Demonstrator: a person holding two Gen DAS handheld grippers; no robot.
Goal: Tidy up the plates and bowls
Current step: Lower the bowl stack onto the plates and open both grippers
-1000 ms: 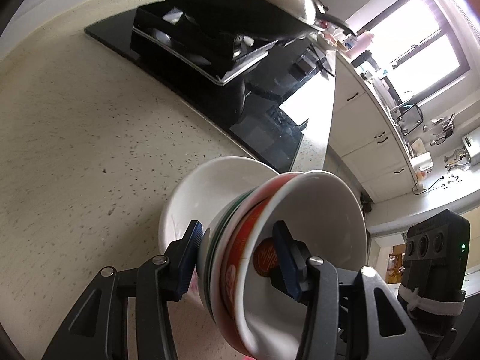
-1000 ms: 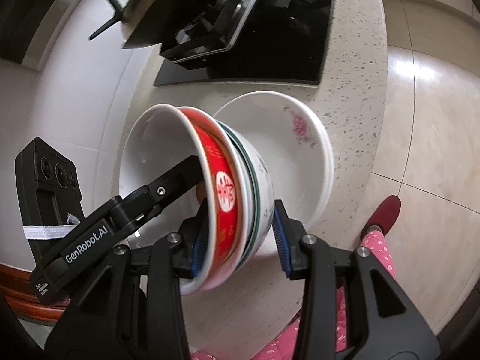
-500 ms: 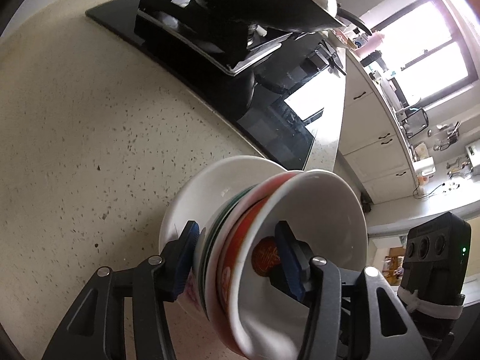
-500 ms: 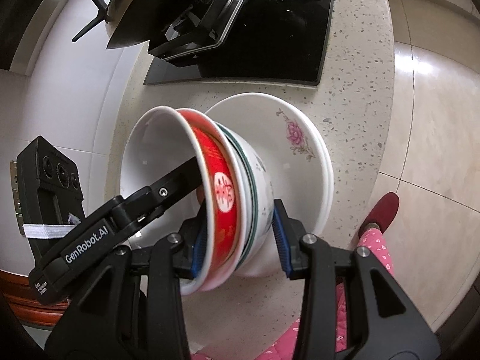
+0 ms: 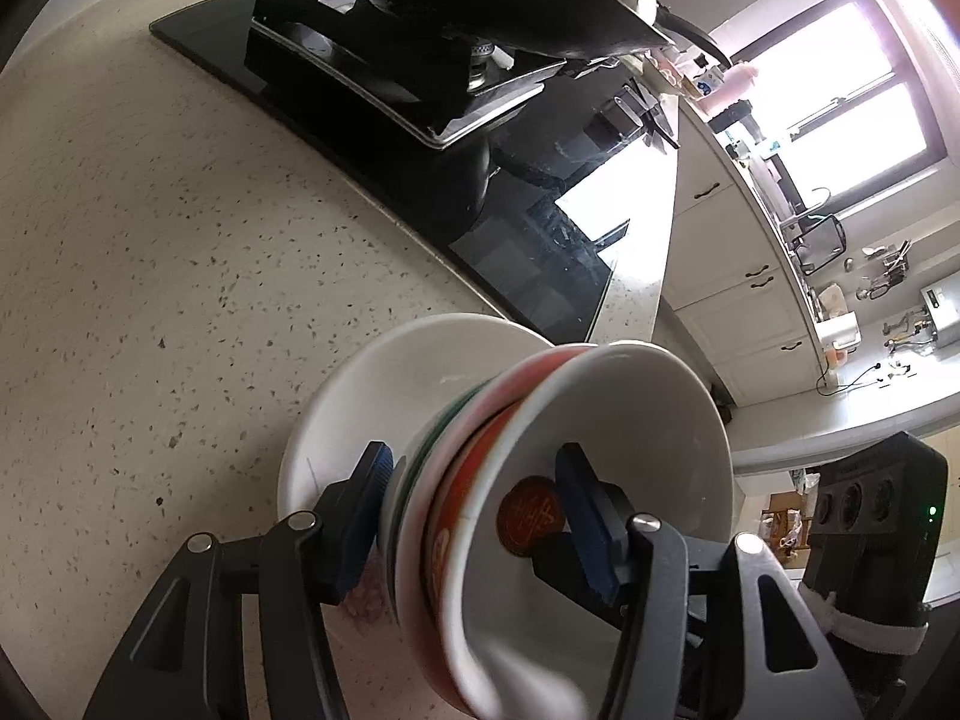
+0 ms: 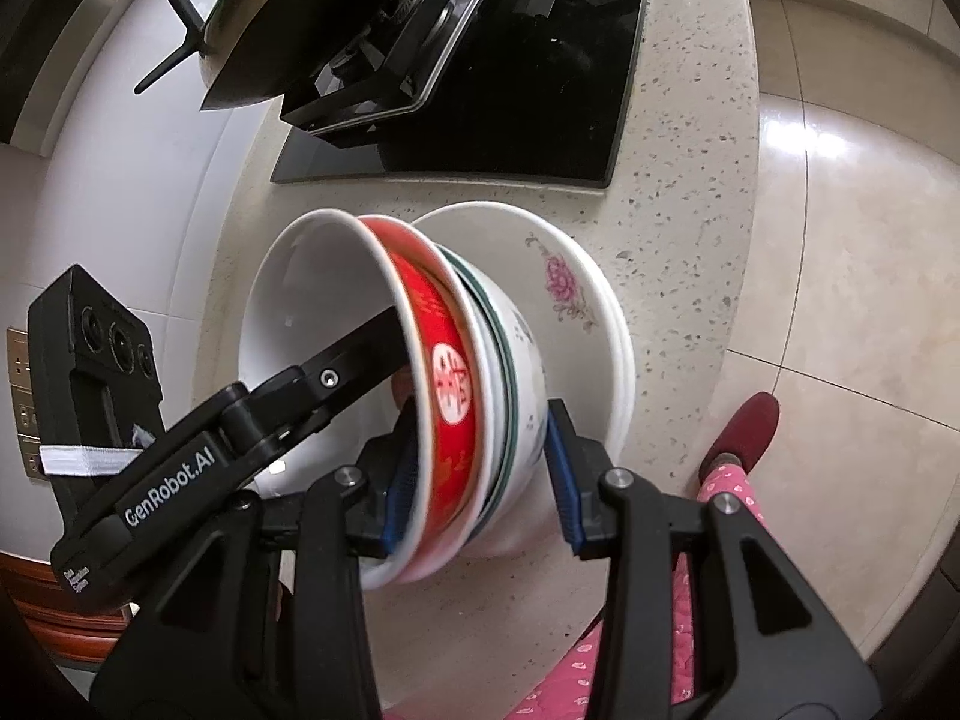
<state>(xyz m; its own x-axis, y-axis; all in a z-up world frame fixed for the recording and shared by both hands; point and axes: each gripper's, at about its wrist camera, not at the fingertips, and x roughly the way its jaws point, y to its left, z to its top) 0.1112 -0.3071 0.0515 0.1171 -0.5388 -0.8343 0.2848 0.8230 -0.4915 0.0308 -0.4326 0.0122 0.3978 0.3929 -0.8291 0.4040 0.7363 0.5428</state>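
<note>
The stack of bowls (image 6: pixel 474 396) lies tipped on edge inside the flowered plate (image 6: pixel 576 294) on the worktop (image 5: pixel 150 276) — mouths toward nine o'clock in the right view. The right gripper (image 6: pixel 480 480) is clamped across it; the left gripper (image 5: pixel 474 516) straddles it, jaws opening.

A dark wok (image 6: pixel 252 54) is sitting on the black glass hob (image 6: pixel 528 114) ahead of me; the speckled counter (image 5: pixel 150 228) is running beside pale floor tiles (image 6: pixel 858 252).
</note>
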